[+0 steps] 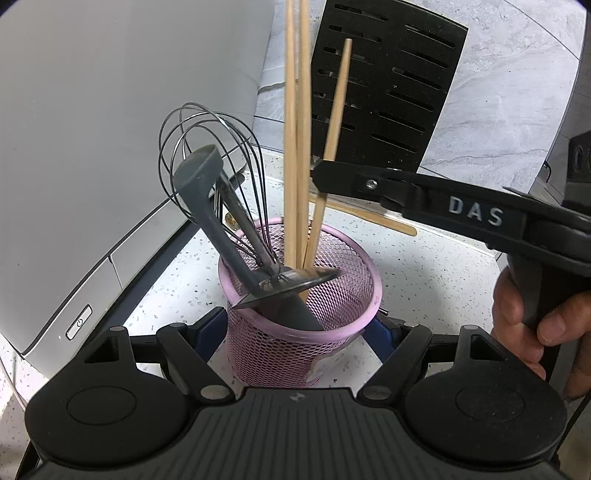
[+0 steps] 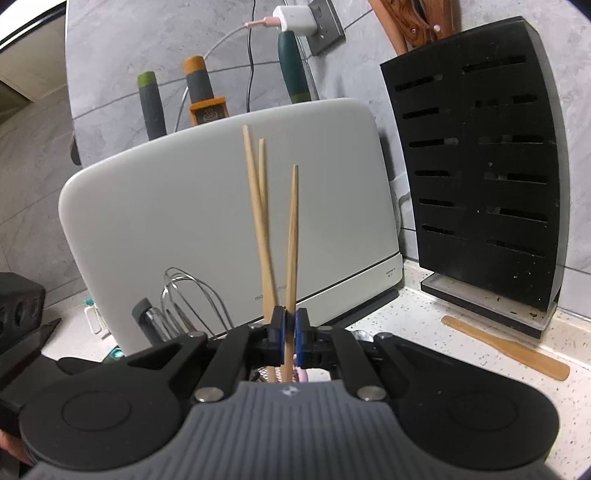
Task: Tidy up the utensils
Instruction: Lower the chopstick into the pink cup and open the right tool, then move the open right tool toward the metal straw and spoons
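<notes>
A pink mesh cup (image 1: 306, 325) stands on the speckled counter, held between the fingers of my left gripper (image 1: 301, 332), which is shut on it. In the cup stand a wire whisk (image 1: 207, 166), a grey spoon (image 1: 207, 206) and several wooden chopsticks (image 1: 295, 147). My right gripper (image 1: 321, 177) reaches in from the right above the cup and is shut on one chopstick (image 2: 291, 240). In the right wrist view its fingers (image 2: 290, 332) clamp that chopstick upright, with two other chopsticks (image 2: 258, 206) just behind it.
A grey-white appliance (image 2: 184, 229) stands at the back left. A black knife block (image 2: 476, 162) stands at the right, with a flat wooden spatula (image 2: 506, 347) lying on the counter in front of it. Utensil handles (image 2: 199, 85) and a wall socket (image 2: 317, 26) are behind.
</notes>
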A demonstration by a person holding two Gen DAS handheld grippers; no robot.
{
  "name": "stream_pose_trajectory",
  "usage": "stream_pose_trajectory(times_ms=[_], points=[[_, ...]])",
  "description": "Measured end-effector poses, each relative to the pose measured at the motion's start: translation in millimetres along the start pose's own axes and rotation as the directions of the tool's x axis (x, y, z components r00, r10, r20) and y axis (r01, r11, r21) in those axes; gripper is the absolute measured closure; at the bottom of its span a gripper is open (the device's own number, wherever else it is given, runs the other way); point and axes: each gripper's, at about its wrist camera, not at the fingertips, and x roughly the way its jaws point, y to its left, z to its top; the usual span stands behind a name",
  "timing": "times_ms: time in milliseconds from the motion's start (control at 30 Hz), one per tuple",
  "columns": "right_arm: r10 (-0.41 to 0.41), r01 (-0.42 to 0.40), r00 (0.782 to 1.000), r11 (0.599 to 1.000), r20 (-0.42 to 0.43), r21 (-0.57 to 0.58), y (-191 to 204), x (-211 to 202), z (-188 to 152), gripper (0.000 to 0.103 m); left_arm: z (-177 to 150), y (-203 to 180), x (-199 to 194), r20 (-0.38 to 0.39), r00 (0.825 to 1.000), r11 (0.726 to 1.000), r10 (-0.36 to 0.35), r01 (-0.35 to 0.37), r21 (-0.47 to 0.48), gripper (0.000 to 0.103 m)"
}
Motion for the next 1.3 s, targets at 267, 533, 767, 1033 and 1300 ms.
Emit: stream_pose_trajectory(times_ms=[267,533,767,1033,1300], points=[[-0.008,0.006,0.996,1.0,-0.089,-0.019,0,6,6,0.094,0,-1,0,-0.002,1.0,1.0,0.001,-0.001,0.001,0.012],[-0.048,0.02,0.969,0.993,-0.243,-0.117,1,3,25,0.071,-1,0,-1,-0.004,1.0,1.0,-0.007,0.006,-0.008,0.012],[-0.062,0.012,0.948,0.987,-0.313,-0.158,-3,-9,45,0.054,-2,2,-2,0.003,1.0,1.0,-0.011,0.011,-0.02,0.012],[-0.106,-0.002,0.915,0.964,-0.389,-0.266,-4,-9,43,0.05,-2,5,-6,0.004,1.0,1.0,-0.015,0.015,-0.019,0.013],[-0.112,0.028,0.904,0.978,-0.414,-0.205,-14,7,25,0.086,-2,3,-6,-0.007,1.0,1.0,-0.015,0.015,0.007,0.014]])
